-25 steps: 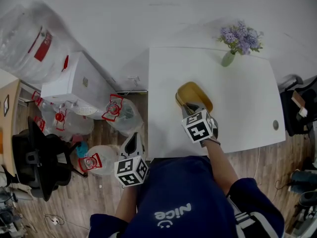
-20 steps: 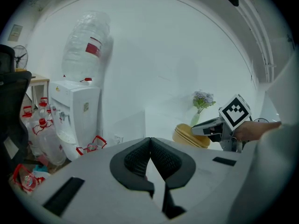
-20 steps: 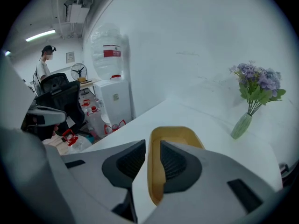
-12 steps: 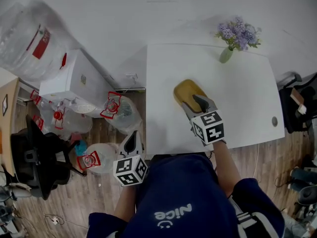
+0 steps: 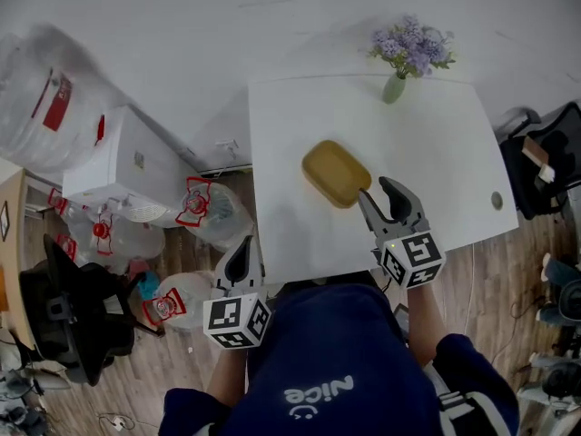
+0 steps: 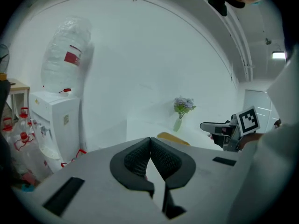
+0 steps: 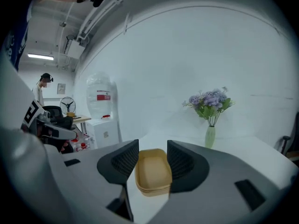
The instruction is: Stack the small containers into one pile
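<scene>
**Right jaws open short of yellow stack; left jaws shut off the table**

Right gripper (image 5: pixel 374 189): its black ribbed fingers (image 7: pixel 180 160) stand wide apart and have just been opening. Nothing is between the pads. In the right gripper view the stack of yellow, round-cornered, rectangular plastic containers (image 7: pixel 153 171) shows through the gap, but it lies beyond the fingertips and no pad touches it. In the head view the fingertips are just beside the stack's near-right end and apart from it, over the near part of the white table (image 5: pixel 436 143).

The stack lies flat on the table, left of the middle and nearer the left edge than the right. Its long side runs slantwise to the table's edges. The containers sit one inside another, with several rims layered at the near end. The top one shows only its own yellow floor.

Left gripper (image 6: pixel 150 139): the finger pads are together at the tips, with nothing between them. In the head view it is off the table's near left corner, over the wooden floor (image 5: pixel 172 352), well apart from the stack.

A pale green vase (image 5: pixel 393 89) stands at the middle of the far edge and holds purple flowers (image 5: pixel 410 45). There is a small grey round cap (image 5: pixel 497 201) by the near right corner.

Left of the table is a white water dispenser (image 5: pixel 136 166) with a big clear water bottle (image 5: pixel 41 94) on top. Clear jugs with red caps (image 5: pixel 195 205) stand on the floor beside it.
</scene>
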A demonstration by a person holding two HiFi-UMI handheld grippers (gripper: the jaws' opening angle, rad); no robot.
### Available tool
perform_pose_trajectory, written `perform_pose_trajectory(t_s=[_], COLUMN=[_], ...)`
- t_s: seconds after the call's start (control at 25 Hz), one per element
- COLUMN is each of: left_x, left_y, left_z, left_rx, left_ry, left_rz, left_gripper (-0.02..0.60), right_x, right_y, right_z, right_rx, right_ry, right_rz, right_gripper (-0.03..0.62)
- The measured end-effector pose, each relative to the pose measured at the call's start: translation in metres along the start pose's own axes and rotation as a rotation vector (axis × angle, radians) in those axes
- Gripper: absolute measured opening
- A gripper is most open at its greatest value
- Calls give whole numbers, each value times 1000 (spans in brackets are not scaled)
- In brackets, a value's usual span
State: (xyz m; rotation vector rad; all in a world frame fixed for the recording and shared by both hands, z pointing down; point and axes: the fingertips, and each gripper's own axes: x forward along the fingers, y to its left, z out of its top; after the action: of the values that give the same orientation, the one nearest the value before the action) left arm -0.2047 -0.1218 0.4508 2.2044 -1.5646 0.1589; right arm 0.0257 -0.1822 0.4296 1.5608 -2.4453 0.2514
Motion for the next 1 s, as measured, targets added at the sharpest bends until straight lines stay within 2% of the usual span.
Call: perform_pose_trajectory(t_s=[0.36,0.56,0.8,1.0], left_x=[7,12,10,10], left_y=[-22,-30,-35,-31], left_z=[11,15,14,9], left_rx=[43,59,54,38], left_ry=[-46,-51,-53,-36], left_rz=[-40,-58,-57,-37], left_gripper=[15,15,15,15], right_x=[-42,-50,-52,-47], right_y=[-5,-13,-10,-4], right_z=[-24,-23,-20,-22], right_rx=[61,54,31,35], right_ry=[-43,-55,-71,-55], right_rz=[-115,-148,-128,-82], right_gripper=[173,173,169,74])
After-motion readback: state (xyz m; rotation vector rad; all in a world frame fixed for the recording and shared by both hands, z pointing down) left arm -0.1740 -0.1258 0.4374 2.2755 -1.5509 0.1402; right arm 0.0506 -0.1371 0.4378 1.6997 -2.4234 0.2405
